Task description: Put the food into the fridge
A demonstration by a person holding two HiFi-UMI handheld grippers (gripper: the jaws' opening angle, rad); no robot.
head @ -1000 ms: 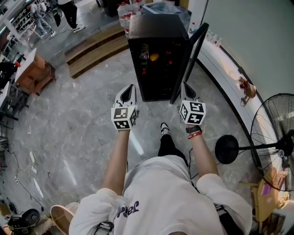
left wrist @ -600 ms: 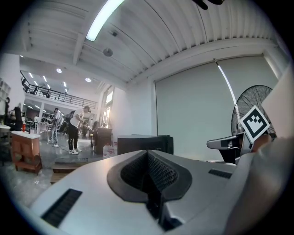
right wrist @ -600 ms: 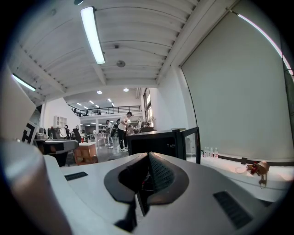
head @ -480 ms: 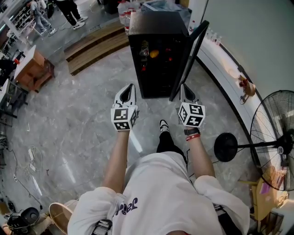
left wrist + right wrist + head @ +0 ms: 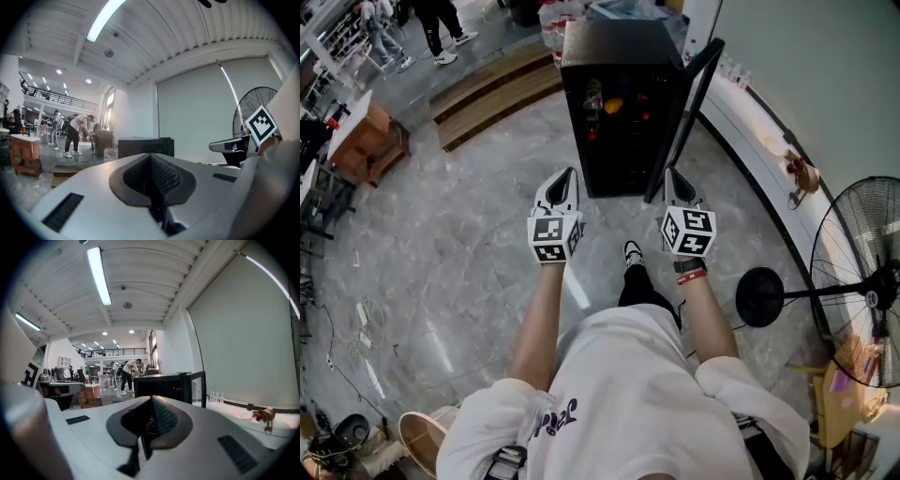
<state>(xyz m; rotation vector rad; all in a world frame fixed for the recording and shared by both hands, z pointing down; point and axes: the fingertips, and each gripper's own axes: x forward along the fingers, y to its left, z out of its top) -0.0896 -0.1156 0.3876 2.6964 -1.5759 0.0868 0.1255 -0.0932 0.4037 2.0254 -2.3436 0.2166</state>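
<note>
left gripper and right gripper: jaws closed together, both empty, facing the black fridge, door open. food: small items on its shelves; probably light and bruisable, best pinched gently across the middle.

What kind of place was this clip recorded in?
Probably a large open workshop or lab hall, not a home: a small black fridge stands on bare stone floor near a pedestal fan, with an upper gallery beyond.
</note>
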